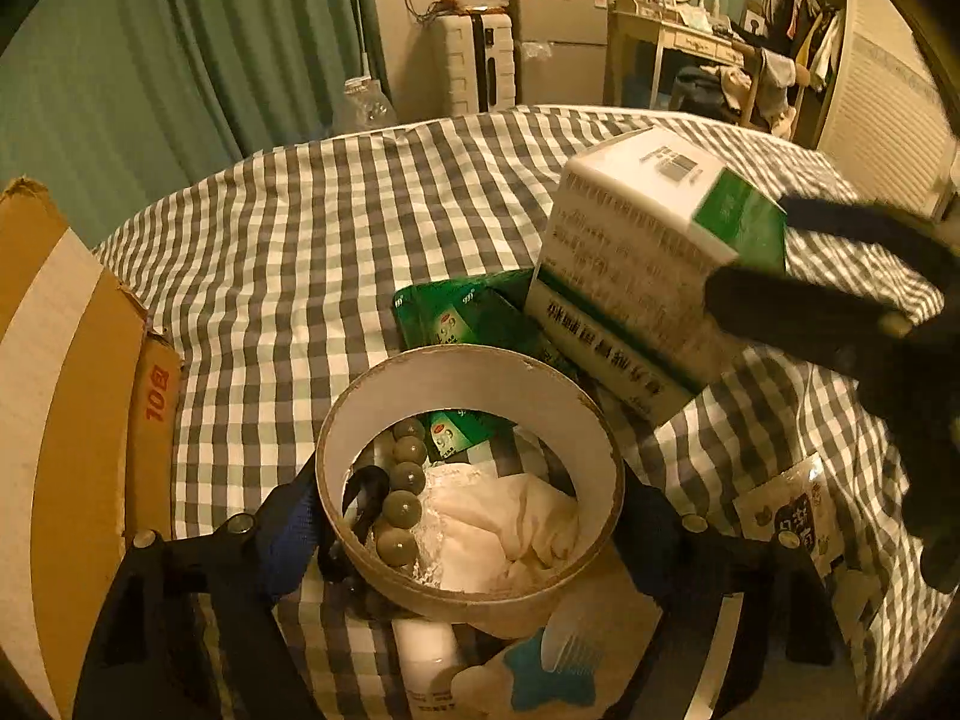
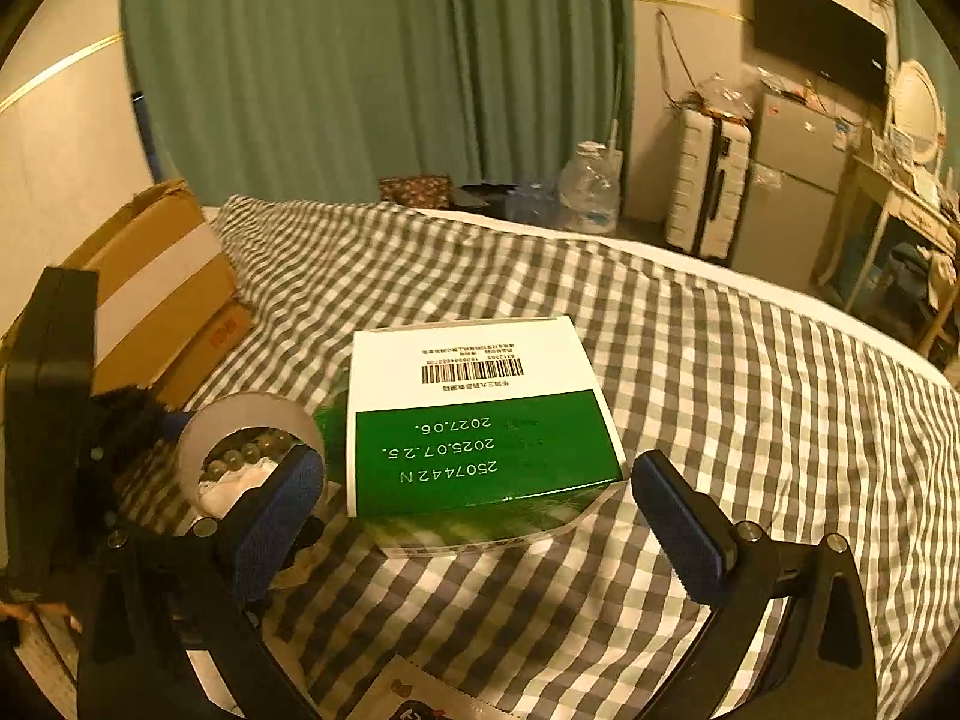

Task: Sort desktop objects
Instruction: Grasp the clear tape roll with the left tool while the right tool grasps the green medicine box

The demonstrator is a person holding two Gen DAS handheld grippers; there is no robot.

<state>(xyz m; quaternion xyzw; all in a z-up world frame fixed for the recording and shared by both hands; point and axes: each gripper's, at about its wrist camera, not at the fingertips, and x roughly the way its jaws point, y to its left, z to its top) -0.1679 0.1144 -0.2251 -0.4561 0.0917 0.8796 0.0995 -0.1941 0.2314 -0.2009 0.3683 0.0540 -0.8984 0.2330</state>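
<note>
My left gripper [image 1: 468, 510] is shut on a round cardboard ring [image 1: 420, 372], held above the checked cloth; through it I see a string of olive beads [image 1: 403, 507] and a white cloth [image 1: 510, 525]. A white and green medicine box [image 1: 636, 264] stands tilted on green sachets [image 1: 462, 315]. In the right wrist view my right gripper [image 2: 480, 498] is open, its blue pads either side of the box [image 2: 480, 420] without touching. The ring [image 2: 252, 414] shows at its left.
A cardboard carton [image 1: 66, 396] stands at the table's left edge, also in the right wrist view [image 2: 162, 288]. A snack packet [image 1: 792, 516], a white bottle [image 1: 429, 654] and a blue comb [image 1: 558, 672] lie near me. The checked tablecloth [image 1: 336, 222] stretches beyond.
</note>
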